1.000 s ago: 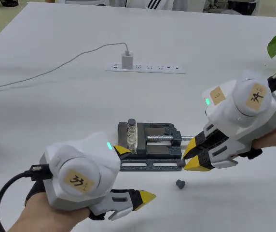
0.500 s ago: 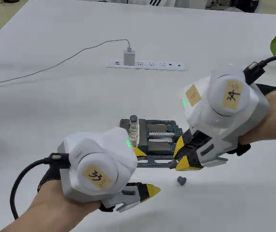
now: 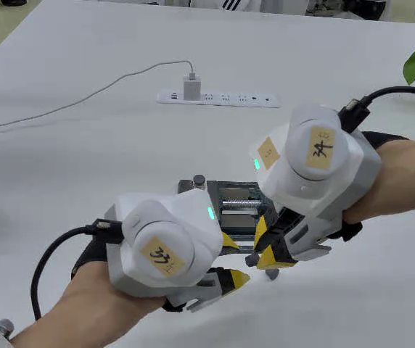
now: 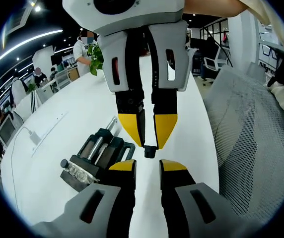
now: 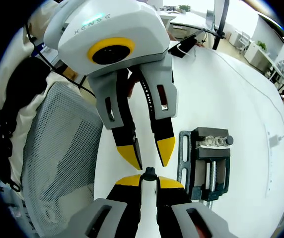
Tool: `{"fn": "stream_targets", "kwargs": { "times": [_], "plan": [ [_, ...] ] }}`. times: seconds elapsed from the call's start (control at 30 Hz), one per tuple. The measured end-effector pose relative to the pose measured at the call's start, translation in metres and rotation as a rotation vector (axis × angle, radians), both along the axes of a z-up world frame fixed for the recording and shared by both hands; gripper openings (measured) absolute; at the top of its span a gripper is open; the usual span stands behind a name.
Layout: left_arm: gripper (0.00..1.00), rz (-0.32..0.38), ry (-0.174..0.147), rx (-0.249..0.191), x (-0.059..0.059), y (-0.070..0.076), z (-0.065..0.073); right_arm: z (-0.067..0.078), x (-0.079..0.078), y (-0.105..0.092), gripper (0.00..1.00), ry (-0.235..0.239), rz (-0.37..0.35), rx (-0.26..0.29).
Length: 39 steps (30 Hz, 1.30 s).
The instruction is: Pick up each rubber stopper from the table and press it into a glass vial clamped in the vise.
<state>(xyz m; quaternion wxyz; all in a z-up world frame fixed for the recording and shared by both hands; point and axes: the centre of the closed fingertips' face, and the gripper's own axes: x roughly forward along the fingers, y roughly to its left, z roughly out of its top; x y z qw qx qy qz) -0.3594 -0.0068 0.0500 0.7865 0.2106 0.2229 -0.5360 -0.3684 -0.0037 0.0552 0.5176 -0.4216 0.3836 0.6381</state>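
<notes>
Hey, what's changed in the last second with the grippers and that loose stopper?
The right gripper came in from the screw end of the vise, dropped to the stopper on the table and shut on it. The left gripper moved right, towards it, jaws open. The vise and its capped vial stayed put.

White, yellow and dark grey on my white bench

My left gripper (image 3: pixel 234 259) and right gripper (image 3: pixel 265 246) each have a white shell, grey fingers, yellow tips, a green light and a tan label with black scrawl. The rubber stopper (image 3: pixel 271 274) is dark grey, the vise (image 5: pixel 205 157) near-black, the table (image 3: pixel 84 145) white.
</notes>
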Motion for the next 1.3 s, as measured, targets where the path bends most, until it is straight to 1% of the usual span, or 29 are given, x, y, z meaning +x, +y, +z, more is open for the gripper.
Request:
{"fn": "stream_targets", "kwargs": {
  "times": [0.27, 0.47, 0.93, 1.03, 1.13, 1.2, 1.27, 1.3],
  "plan": [
    [0.11, -0.03, 0.007, 0.014, -0.004, -0.003, -0.002, -0.003, -0.004, 0.003, 0.06, 0.004, 0.016, -0.003],
    [0.07, -0.039, 0.023, 0.011, -0.008, -0.004, -0.003, -0.005, -0.006, 0.002, 0.06, 0.005, 0.028, -0.009],
    [0.05, -0.045, 0.032, 0.003, -0.011, -0.005, -0.003, -0.007, -0.011, 0.004, 0.06, 0.017, 0.043, -0.009],
    [0.05, -0.044, 0.033, 0.0, -0.011, -0.005, -0.003, -0.007, -0.011, 0.004, 0.06, 0.015, 0.047, -0.01],
    [0.05, -0.035, 0.04, -0.011, -0.011, -0.005, -0.003, -0.006, -0.01, 0.004, 0.07, 0.015, 0.048, -0.009],
    [0.04, -0.031, 0.056, -0.025, -0.012, -0.006, -0.003, -0.006, -0.011, 0.003, 0.07, 0.023, 0.047, -0.008],
    [0.04, -0.03, 0.051, -0.027, -0.012, -0.005, -0.002, -0.006, -0.011, 0.003, 0.07, 0.024, 0.046, -0.002],
    [0.04, -0.03, 0.054, -0.029, -0.013, -0.005, -0.002, -0.006, -0.012, 0.003, 0.07, 0.027, 0.047, 0.002]
  ]
}}
